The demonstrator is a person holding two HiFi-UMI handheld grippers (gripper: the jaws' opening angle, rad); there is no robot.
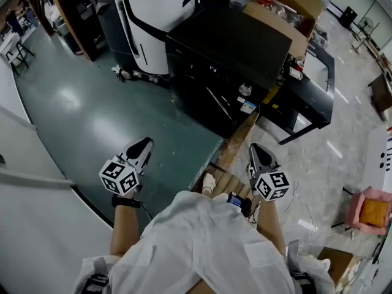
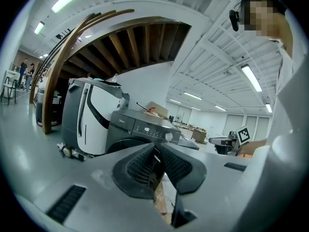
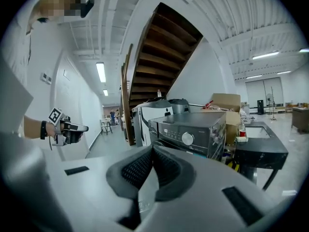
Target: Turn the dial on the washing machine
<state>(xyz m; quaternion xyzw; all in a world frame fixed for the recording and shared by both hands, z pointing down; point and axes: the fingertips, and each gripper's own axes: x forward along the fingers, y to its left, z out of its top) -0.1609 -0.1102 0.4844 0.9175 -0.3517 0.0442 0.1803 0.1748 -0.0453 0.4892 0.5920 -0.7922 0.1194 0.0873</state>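
Note:
The dark grey washing machine point(image 1: 228, 54) stands ahead of me on the floor, its front panel facing me. Its round silver dial point(image 1: 245, 90) sits at the panel's right end; it also shows as the dial point(image 2: 169, 136) and the dial point(image 3: 187, 138) in the two gripper views. My left gripper point(image 1: 146, 143) is held low at the left, well short of the machine, jaws shut on nothing. My right gripper point(image 1: 253, 148) is nearer the dial but still apart from it, jaws also shut and empty.
A white-and-black machine point(image 1: 153, 17) stands left of the washer. An open cardboard box point(image 1: 288, 8) sits behind it and a black table point(image 1: 315, 97) to its right. A wooden plank point(image 1: 236, 143) lies on the floor before the washer. A wooden staircase point(image 3: 159, 47) rises behind.

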